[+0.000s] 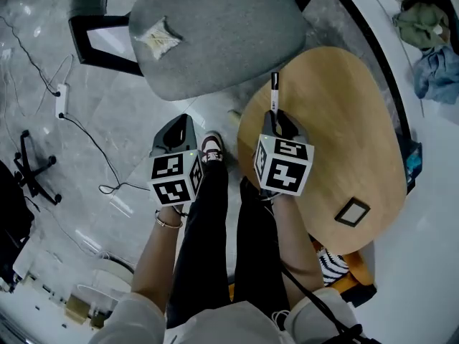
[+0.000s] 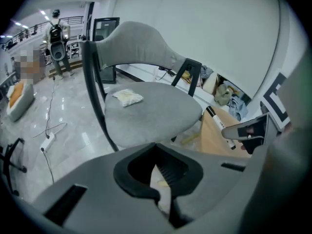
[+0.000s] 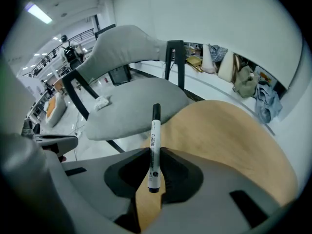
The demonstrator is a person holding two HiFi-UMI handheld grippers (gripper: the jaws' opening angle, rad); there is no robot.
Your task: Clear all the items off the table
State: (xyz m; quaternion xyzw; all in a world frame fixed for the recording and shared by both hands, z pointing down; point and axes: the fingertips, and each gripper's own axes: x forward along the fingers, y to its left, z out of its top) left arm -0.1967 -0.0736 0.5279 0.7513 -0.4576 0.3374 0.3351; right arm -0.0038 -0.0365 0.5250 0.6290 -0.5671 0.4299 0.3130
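Observation:
A black-and-white marker pen sticks forward out of my right gripper, which is shut on its lower end above the left edge of the round wooden table. A small black-framed square lies on the table's near side. My left gripper hangs over the floor in front of the grey chair. Its jaws stand slightly apart with nothing between them. A crumpled pale wad rests on the chair seat.
The person's legs are between the grippers. A power strip with cables lies on the floor at the left. Clothes are heaped beyond the table. An orange thing shows under the table's near edge.

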